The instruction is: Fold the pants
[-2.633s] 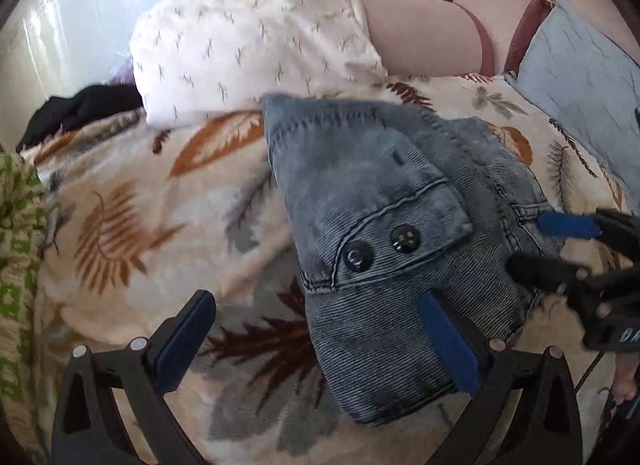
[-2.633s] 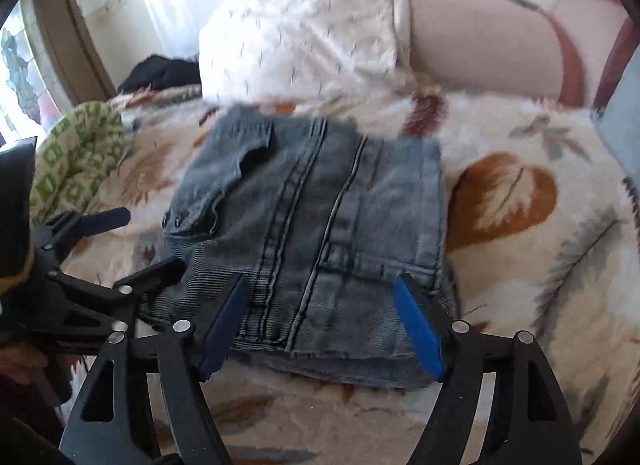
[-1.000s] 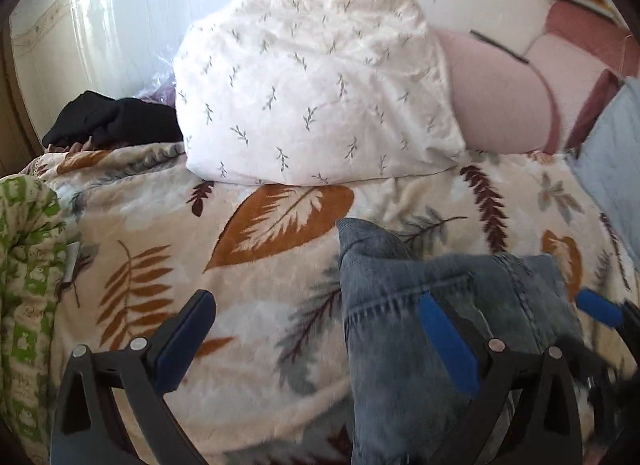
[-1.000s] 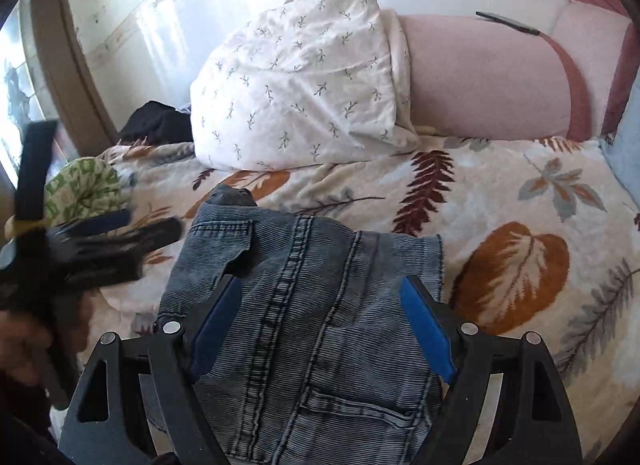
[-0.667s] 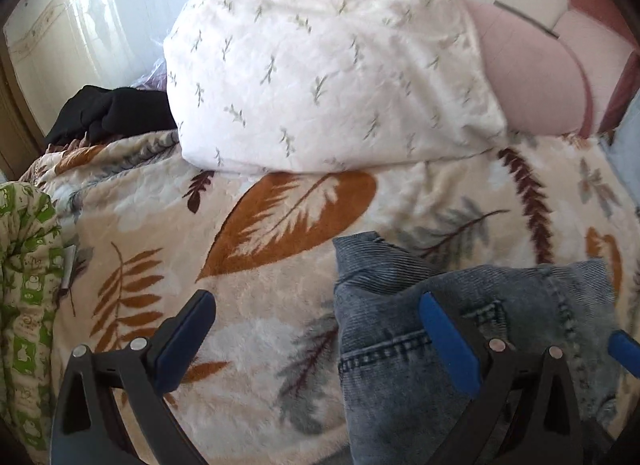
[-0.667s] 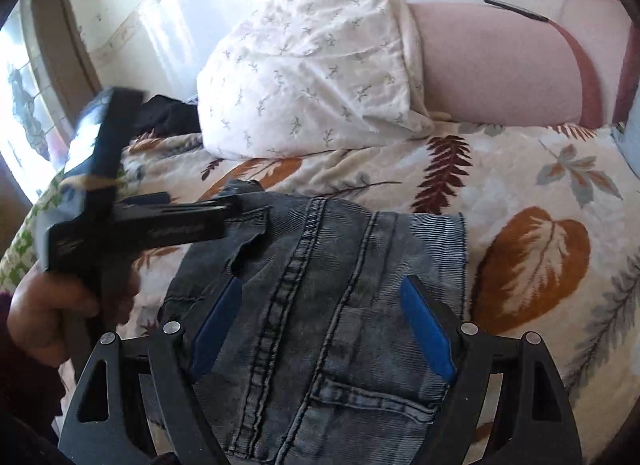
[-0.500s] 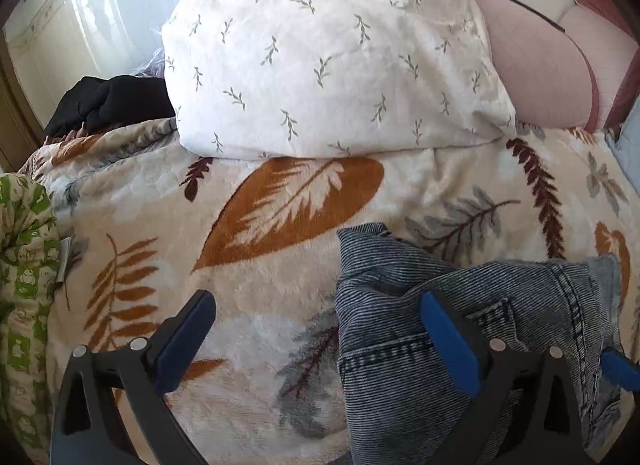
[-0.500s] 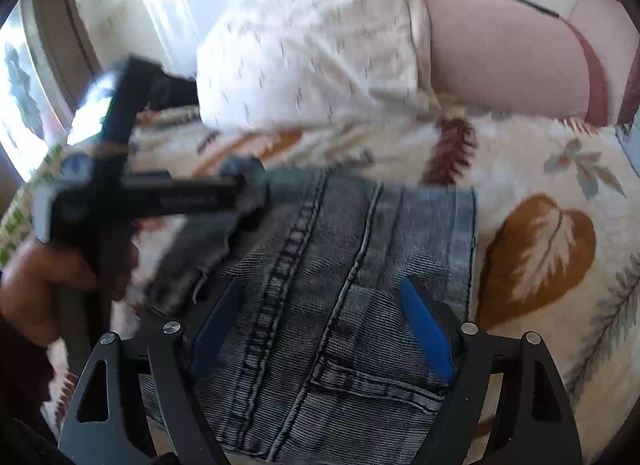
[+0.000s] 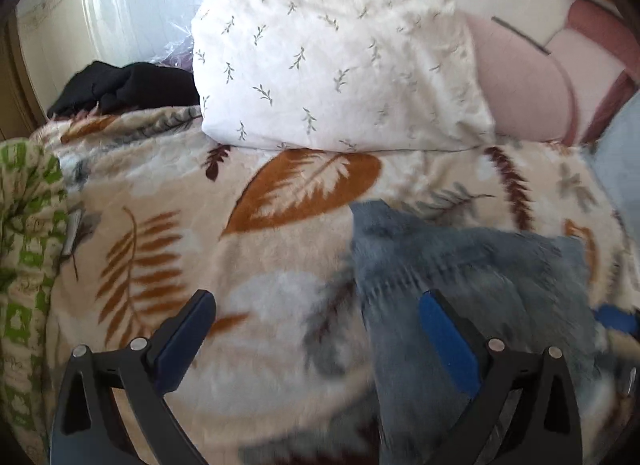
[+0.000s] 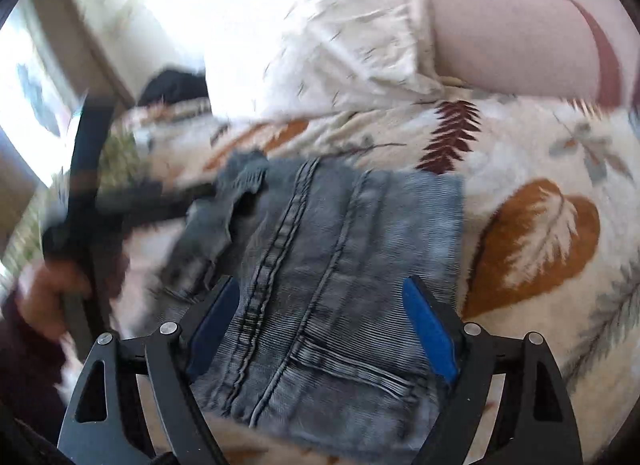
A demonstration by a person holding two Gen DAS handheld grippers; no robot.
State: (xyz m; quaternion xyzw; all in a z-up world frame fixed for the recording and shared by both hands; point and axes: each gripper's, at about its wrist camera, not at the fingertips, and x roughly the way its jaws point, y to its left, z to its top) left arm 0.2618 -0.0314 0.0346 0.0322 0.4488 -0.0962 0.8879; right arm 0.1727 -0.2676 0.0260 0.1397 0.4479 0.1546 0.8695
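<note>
Denim, thick and stiff: the folded pants (image 10: 340,265) lie lower centre on the leaf-print bed (image 9: 160,193). Left gripper (image 9: 316,345) and right gripper (image 10: 320,329) both have jaws wide, empty. Best gripped at the stitched seam edges, I'd say.

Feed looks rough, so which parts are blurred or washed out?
Left wrist view: jeans motion-smeared, pillow sharper, glare top left. Right wrist view: left gripper and hand streaked, pillow blown out, jeans seams readable.
</note>
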